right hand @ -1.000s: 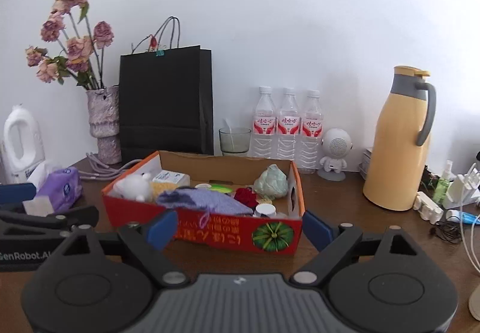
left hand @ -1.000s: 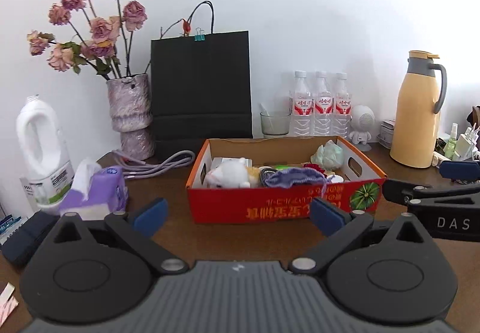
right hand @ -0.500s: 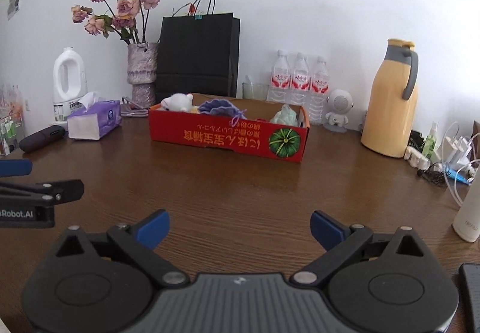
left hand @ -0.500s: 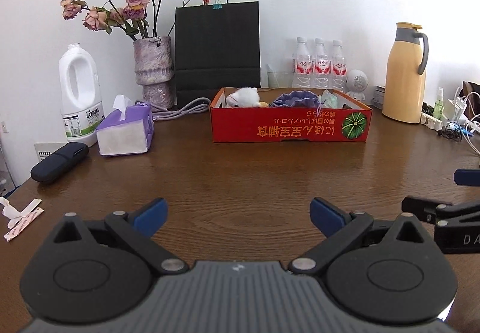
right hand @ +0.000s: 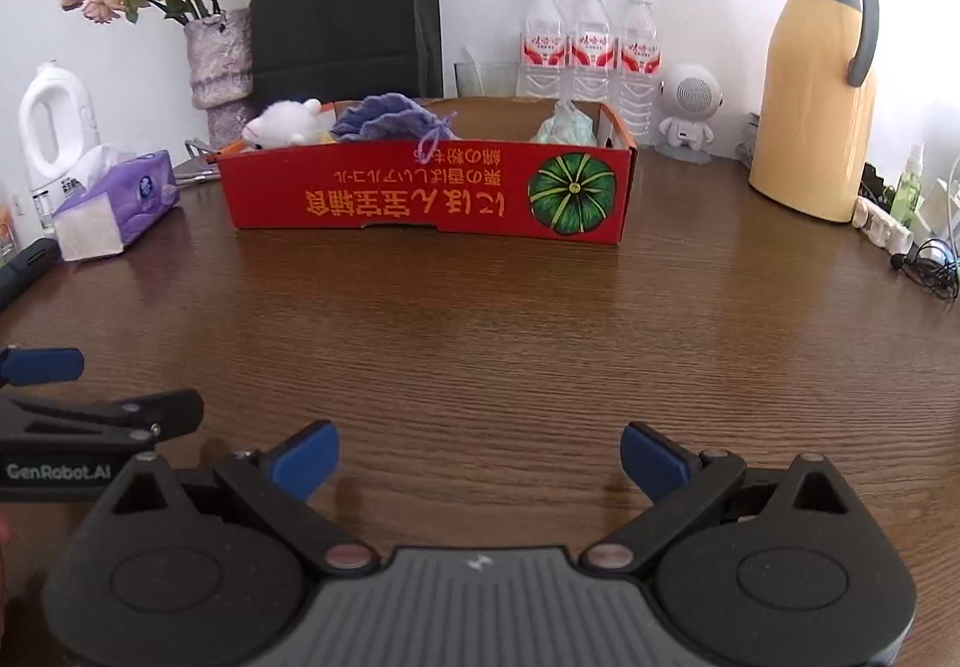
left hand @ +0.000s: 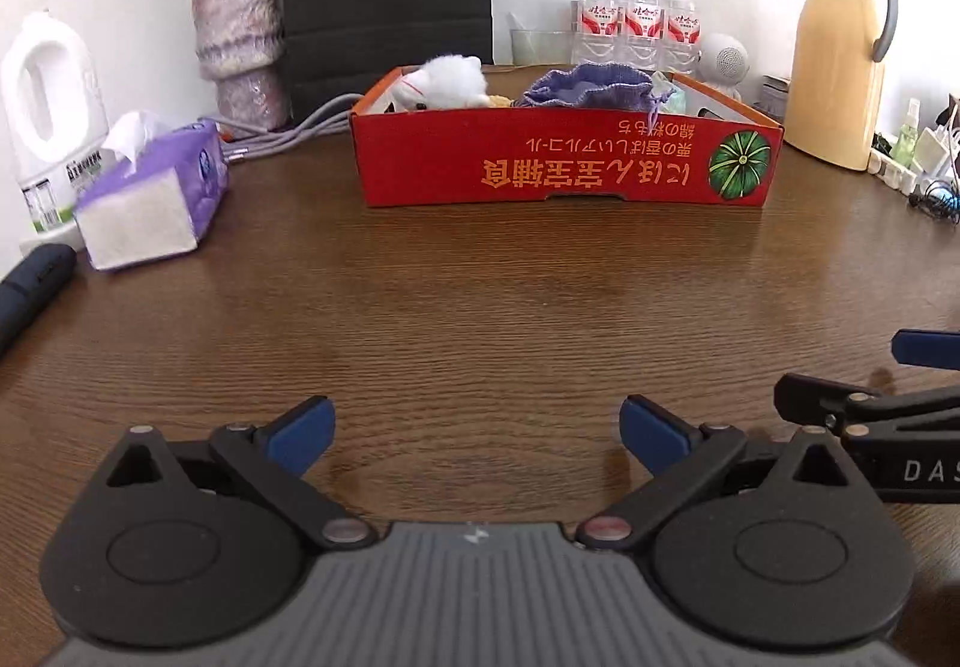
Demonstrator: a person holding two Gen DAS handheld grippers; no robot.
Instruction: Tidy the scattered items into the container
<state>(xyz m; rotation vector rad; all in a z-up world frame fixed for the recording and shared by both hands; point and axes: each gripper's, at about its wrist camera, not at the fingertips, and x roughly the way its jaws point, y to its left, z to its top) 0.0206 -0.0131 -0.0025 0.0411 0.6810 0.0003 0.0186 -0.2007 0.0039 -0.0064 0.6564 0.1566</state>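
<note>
Both claws empty and wide, the red box filled at the far side of the table

The left gripper [left hand: 474, 430] and right gripper [right hand: 480, 454] hover low over bare wooden table [left hand: 480, 307], jaws spread wide with nothing between them. The red box [left hand: 564, 162] sits far ahead, well apart from both, long side across the view, with a white plush toy [left hand: 447, 81] and purple pouch [left hand: 585, 87] inside. It lies slightly left of the right claw and slightly right of the left; neither looks clearly nearer. No loose item remains between claws and box.
</note>
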